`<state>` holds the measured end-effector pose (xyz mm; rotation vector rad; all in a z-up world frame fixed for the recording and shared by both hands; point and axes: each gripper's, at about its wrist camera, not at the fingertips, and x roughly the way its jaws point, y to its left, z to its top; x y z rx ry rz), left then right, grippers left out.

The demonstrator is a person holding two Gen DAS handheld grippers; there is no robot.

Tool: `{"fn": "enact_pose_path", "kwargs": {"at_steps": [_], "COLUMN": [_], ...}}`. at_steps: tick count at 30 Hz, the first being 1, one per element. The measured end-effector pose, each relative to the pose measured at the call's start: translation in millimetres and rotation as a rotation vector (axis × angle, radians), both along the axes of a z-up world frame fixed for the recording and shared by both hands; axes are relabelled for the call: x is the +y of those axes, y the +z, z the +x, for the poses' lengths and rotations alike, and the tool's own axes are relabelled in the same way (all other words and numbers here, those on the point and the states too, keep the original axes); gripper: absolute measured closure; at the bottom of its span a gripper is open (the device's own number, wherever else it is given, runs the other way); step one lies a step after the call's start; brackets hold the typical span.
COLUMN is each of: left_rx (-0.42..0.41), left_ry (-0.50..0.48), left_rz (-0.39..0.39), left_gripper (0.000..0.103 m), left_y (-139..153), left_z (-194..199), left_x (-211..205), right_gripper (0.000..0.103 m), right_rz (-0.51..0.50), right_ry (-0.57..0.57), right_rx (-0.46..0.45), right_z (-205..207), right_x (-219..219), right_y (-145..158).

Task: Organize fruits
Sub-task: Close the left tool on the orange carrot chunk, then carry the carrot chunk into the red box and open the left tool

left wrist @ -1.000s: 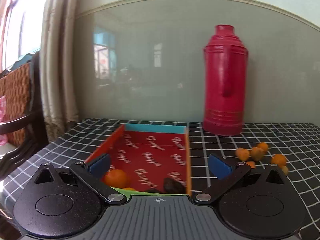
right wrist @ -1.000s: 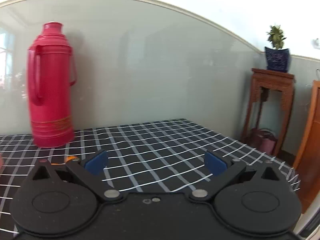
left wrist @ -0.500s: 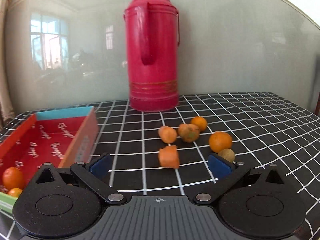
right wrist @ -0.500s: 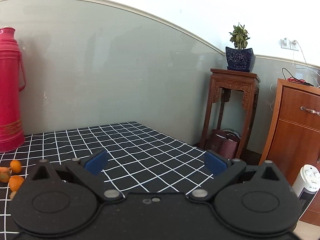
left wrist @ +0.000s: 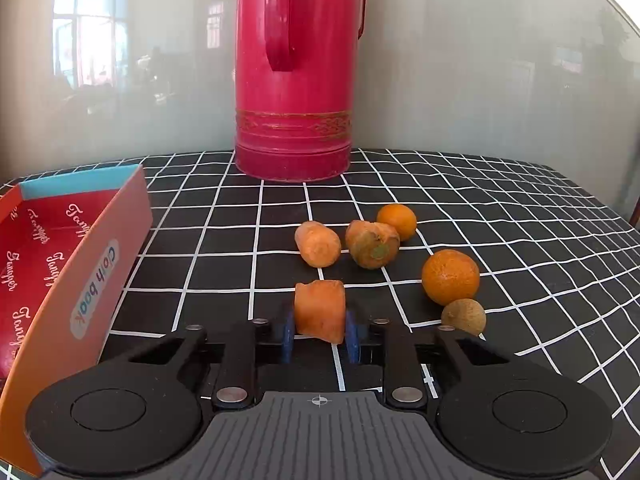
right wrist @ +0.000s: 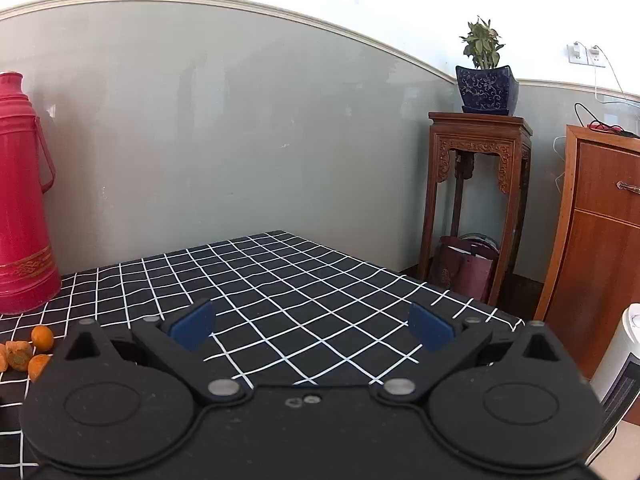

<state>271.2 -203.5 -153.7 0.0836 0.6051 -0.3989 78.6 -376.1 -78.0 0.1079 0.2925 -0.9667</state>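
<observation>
The worktop (left wrist: pixel 480 208), under a black cloth with a white grid, carries everything in front of me. At its back, against the grey wall, stands a tall red thermos flask (left wrist: pixel 294 80). To the left lies an open red box (left wrist: pixel 80 264) with a blue far edge and "Cloth book" printed on its near side wall. Between flask and box, nearer to me, the fruits lie scattered: a large orange (left wrist: pixel 450 277) to the right, a small orange (left wrist: pixel 397 222) behind it, two carrot-like stubs (left wrist: pixel 318 243) side by side in the middle, the right one touching the small orange, and a small brown longan (left wrist: pixel 464 317) just in front of the large orange.

My left gripper (left wrist: pixel 319 334) is clenched on an orange carrot chunk (left wrist: pixel 320 311), its blue pads pressing both sides, the chunk low over the cloth.

My right gripper (right wrist: pixel 312 326) hangs released, jaws spread wide over bare cloth, well apart from the fruits at its far left.
</observation>
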Motion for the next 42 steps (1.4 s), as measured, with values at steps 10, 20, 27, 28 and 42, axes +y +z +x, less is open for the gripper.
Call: {"fn": "enact_pose_path", "kwargs": {"at_steps": [10, 20, 27, 28, 42], "left_rx": [-0.093, -0.254, -0.154, -0.139, -0.136], "left_ry": [0.016, 0.281, 0.446, 0.462, 0.558], "left_rz": [0.025, 0.054, 0.085, 0.088, 0.063], "left_gripper": [0.077, 0.077, 0.077, 0.077, 0.013], "left_y": [9, 43, 42, 40, 47], "left_z": [-15, -30, -10, -9, -21], "left_x": [12, 77, 134, 141, 181], "right_gripper": [0.006, 0.006, 0.006, 0.006, 0.006], "right_rz": [0.005, 0.012, 0.009, 0.007, 0.022], "right_ry": [0.051, 0.126, 0.205, 0.215, 0.364], "right_rx": [-0.007, -0.002, 0.014, 0.016, 0.042], "right_z": [5, 19, 37, 39, 67], "right_x": [10, 31, 57, 61, 98], "right_y": [2, 1, -2, -2, -6]}}
